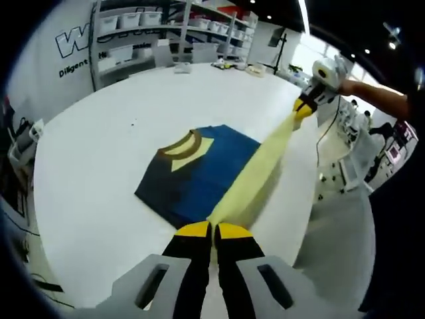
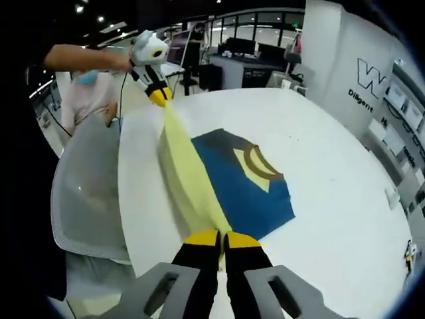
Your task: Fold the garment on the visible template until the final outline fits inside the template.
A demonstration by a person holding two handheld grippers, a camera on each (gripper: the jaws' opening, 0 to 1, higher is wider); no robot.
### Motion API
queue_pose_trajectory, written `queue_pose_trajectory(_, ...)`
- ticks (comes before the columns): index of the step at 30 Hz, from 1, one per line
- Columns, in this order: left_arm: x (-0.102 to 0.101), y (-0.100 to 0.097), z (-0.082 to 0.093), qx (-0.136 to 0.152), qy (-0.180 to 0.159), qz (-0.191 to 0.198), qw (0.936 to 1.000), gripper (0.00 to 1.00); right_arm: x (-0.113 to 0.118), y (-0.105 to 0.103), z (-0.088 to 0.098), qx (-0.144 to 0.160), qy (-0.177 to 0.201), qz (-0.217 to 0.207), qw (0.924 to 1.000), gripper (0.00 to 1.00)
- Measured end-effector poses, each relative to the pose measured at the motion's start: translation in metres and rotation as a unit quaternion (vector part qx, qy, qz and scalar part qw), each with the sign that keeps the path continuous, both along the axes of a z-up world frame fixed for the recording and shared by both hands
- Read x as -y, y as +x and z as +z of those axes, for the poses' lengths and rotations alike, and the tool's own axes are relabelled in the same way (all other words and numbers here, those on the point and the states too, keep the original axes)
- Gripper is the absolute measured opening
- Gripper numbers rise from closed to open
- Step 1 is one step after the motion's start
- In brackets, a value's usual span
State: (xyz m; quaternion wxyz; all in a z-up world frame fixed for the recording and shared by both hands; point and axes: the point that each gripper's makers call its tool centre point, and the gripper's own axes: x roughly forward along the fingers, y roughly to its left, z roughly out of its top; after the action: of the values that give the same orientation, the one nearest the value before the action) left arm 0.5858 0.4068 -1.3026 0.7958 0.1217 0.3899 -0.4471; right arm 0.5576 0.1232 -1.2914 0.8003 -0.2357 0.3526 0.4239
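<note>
stretching between the left gripper (image 1: 212,231) and the right gripper (image 2: 222,239), both clamped shut on it, a pale yellow edge of the garment (image 1: 199,174) hangs taut above the white surface (image 1: 99,166); the blue body lies flat there. the cloth looks light, limp and prone to sag, so corner pinches suit it

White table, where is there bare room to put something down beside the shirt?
The white table is bare between the shirt's collar side and the shelves; in the right gripper view that is the wide stretch toward the wall. It is crowded along the other edge, where both grippers hold the stretched yellow part, with a chair alongside.
</note>
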Motion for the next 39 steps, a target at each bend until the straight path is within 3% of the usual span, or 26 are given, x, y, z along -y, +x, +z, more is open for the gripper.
queue_pose_trajectory(8, 0.004, 0.014, 0.01, 0.025, 0.015, 0.01, 0.9995, 0.0, -0.001, 0.021, 0.01, 0.023, -0.004, -0.001, 0.9997, 0.0)
queue_pose_trajectory(18, 0.007, 0.048, 0.037, 0.081, 0.023, 0.024, 0.9962, 0.0, 0.002, 0.053, 0.029, 0.051, -0.005, -0.021, 0.9984, 0.0)
queue_pose_trajectory(24, 0.01, 0.07, 0.044, 0.088, 0.018, 0.045, 0.9949, 0.0, 0.004, 0.072, 0.035, 0.07, -0.013, -0.035, 0.9968, 0.0)
queue_pose_trajectory(29, 0.011, 0.084, 0.045, 0.101, 0.013, 0.056, 0.9932, 0.0, 0.005, 0.082, 0.031, 0.073, -0.018, -0.052, 0.9958, 0.0)
queue_pose_trajectory(35, 0.014, 0.093, 0.035, 0.097, 0.014, 0.066, 0.993, 0.0, 0.005, 0.093, 0.019, 0.073, -0.027, -0.072, 0.9944, 0.0)
queue_pose_trajectory(39, 0.012, 0.102, 0.032, 0.097, 0.011, 0.092, 0.991, 0.0, 0.003, 0.099, 0.013, 0.072, -0.027, -0.083, 0.9936, 0.0)
